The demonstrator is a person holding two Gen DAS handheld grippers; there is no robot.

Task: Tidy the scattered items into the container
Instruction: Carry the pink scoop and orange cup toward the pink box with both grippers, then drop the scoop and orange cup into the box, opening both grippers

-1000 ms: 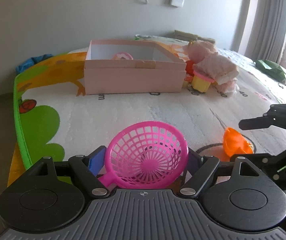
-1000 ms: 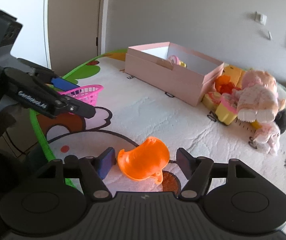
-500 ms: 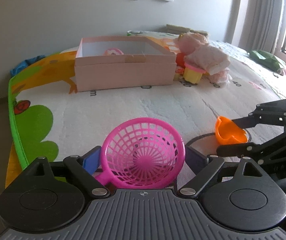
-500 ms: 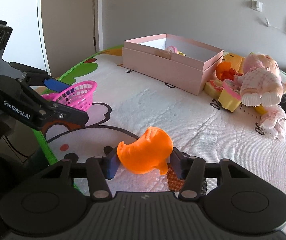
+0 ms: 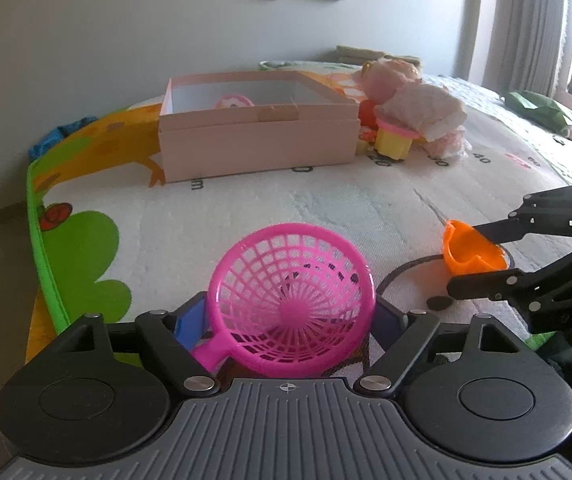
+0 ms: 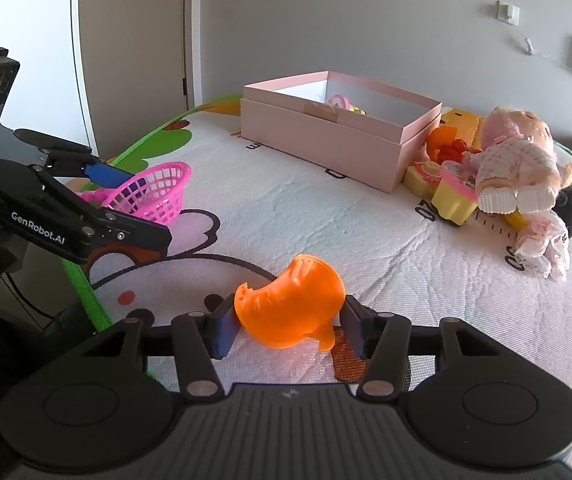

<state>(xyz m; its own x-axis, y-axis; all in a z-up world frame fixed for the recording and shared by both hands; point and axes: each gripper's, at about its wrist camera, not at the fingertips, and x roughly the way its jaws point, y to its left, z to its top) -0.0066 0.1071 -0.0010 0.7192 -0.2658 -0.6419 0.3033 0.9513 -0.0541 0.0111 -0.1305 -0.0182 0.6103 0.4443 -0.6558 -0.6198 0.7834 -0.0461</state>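
Across a cartoon-printed play mat (image 5: 326, 208) under a plain grey wall, we worked with both tools low near the mat's front edge. Our left gripper (image 5: 292, 320) was closing its jaws around the pink strainer (image 5: 292, 304), a round mesh bowl with a short handle that stuck out beside the left blue pad; we could not tell whether both pads already pressed on the rim. Our right gripper (image 6: 288, 326) was clenched on the orange cup (image 6: 290, 308), a small moulded plastic piece lying tilted on its side between the pads, just above the mat.

Further out stood the pink box (image 6: 338, 136), open, with a few small toys already inside. Beside its far end lay a doll (image 6: 518, 168) and a yellow toy (image 6: 452, 192), not yet tidied.

We judged the strainer the likelier trouble: its thin, springy mesh could flex or pop out of a grip on a curved rim. The cup's rounded, slanted shell could also twist between the pads on the way to the box.
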